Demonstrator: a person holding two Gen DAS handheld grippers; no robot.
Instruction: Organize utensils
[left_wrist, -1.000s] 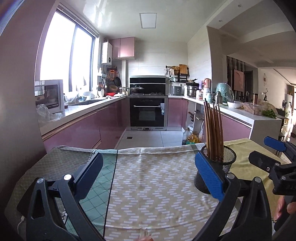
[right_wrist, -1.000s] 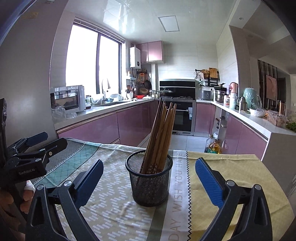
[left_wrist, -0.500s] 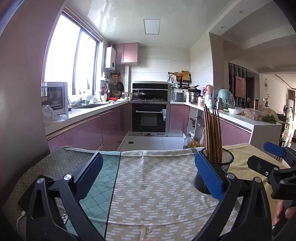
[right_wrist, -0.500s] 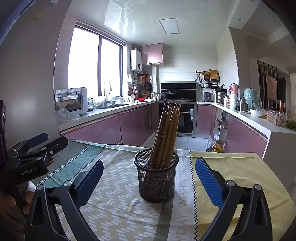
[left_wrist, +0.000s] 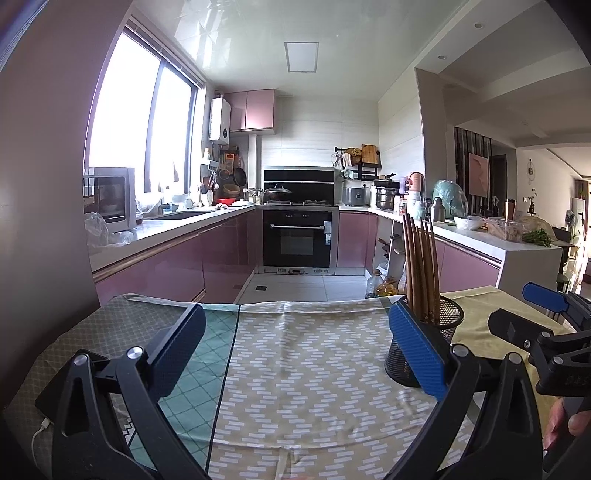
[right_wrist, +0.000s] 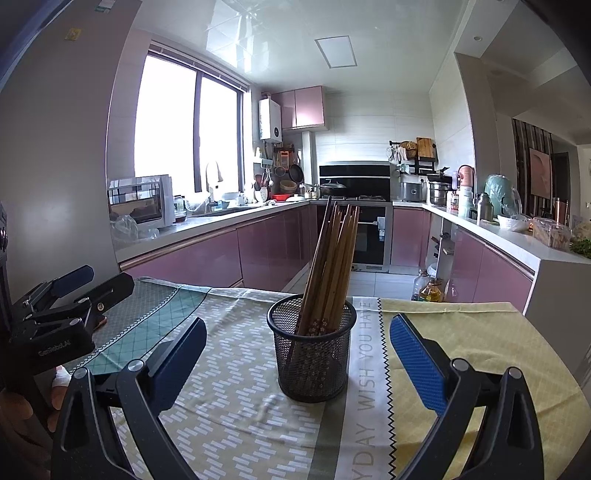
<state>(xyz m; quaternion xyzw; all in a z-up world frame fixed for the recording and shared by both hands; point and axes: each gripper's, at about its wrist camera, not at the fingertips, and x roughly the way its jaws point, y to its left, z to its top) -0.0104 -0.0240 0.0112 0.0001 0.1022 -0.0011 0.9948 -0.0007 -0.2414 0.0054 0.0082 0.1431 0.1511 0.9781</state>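
Observation:
A black mesh holder (right_wrist: 312, 352) stands on the patterned tablecloth (right_wrist: 236, 417) with several wooden chopsticks (right_wrist: 332, 266) leaning in it. My right gripper (right_wrist: 295, 354) is open and empty, its blue pads a little nearer than the holder and on either side of it. My left gripper (left_wrist: 295, 347) is open and empty over the cloth; the holder (left_wrist: 443, 328) sits behind its right pad, the chopsticks (left_wrist: 421, 269) sticking up. The right gripper also shows in the left wrist view (left_wrist: 532, 310), and the left gripper in the right wrist view (right_wrist: 81, 284).
The table's far edge (left_wrist: 295, 301) drops to the kitchen floor. Oil bottles (right_wrist: 428, 288) stand on the floor beyond the table. Pink cabinets (right_wrist: 207, 258), an oven (left_wrist: 299, 240) and crowded counters (right_wrist: 517, 229) lie further off.
Both grippers have drawn back and risen slightly; the holder now sits more centred between my right pads. Both stay open and empty.

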